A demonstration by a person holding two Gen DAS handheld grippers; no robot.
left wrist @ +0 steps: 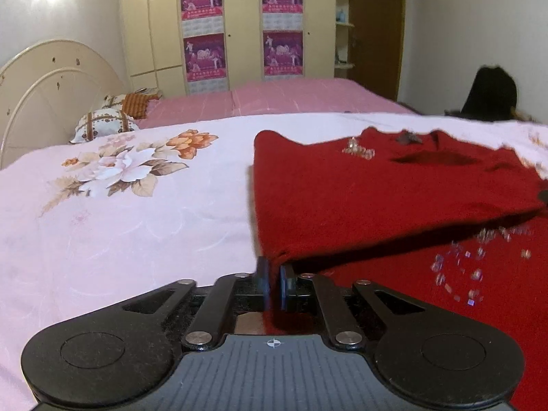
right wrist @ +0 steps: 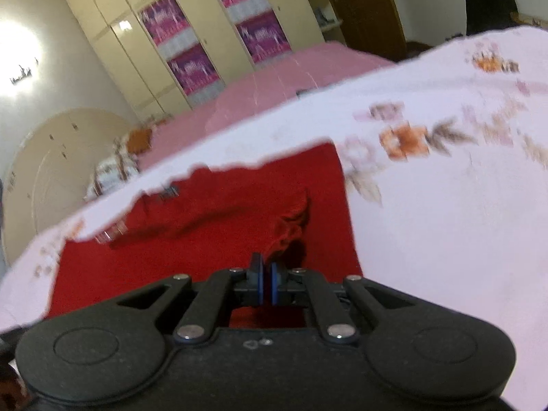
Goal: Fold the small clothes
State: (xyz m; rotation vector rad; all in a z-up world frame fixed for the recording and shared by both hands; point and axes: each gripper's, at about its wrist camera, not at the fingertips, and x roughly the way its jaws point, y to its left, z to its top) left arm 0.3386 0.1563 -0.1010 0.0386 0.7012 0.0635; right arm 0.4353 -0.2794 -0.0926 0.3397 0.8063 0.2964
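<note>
1. Progress: the red sweater (left wrist: 376, 198) lies on the bed's floral sheet (left wrist: 120, 205). 1 layer is lifted over another that carries clear beads (left wrist: 472, 267), so I judge a fold to be under way, not finished.
2. Left tongs (left wrist: 274, 281): clenched on the sweater's near edge, cloth pinched between the blue pads.
3. Right tongs (right wrist: 267, 281): clenched on a bunched tuck of the same sweater (right wrist: 205, 239); the view is blurred.
4. Left to do, by judgement: lay the held layer flat, then make any further folds.
5. Edges: the sweater's left edge runs straight, with bare sheet beside it.
6. Room: open sheet lies wide on both sides; pillows (left wrist: 102, 123) sit well apart at the headboard (left wrist: 51, 78). Nothing crowds the sweater.
</note>
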